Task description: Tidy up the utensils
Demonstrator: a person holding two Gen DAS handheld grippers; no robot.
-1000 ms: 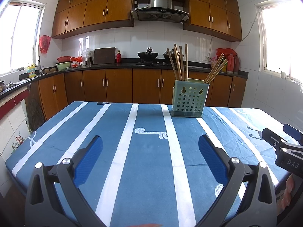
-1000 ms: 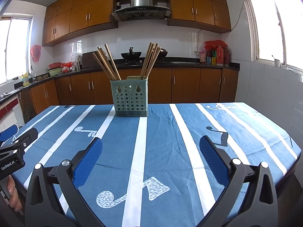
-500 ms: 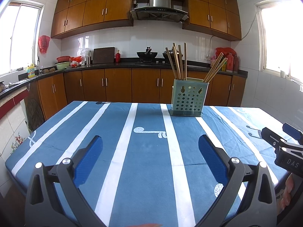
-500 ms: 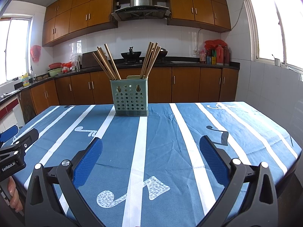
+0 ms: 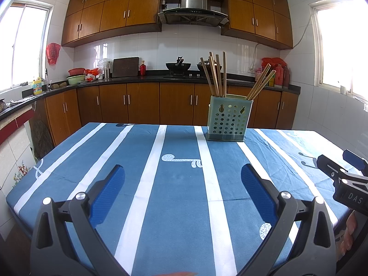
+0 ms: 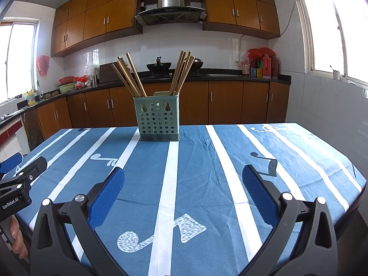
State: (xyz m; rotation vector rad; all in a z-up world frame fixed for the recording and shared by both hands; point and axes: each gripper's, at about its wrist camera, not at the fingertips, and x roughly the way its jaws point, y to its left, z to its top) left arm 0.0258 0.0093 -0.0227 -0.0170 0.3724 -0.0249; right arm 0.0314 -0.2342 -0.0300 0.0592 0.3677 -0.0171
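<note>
We work over a desk (image 5: 174, 184) under a blue, white-striped cloth in a kitchen of brown cabinets (image 5: 142, 105). One green perforated utensil holder (image 6: 158, 119) stands at the desk's far side, chopsticks (image 6: 128, 78) in two bunches, left and right. The left tool (image 5: 182, 191) and right tool (image 6: 183, 192) both gape, empty. Only the right view shows the desk's right edge.

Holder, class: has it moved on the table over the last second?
No. In the right wrist view the holder stands where it did, its right corner at the head of the same white stripe.
</note>
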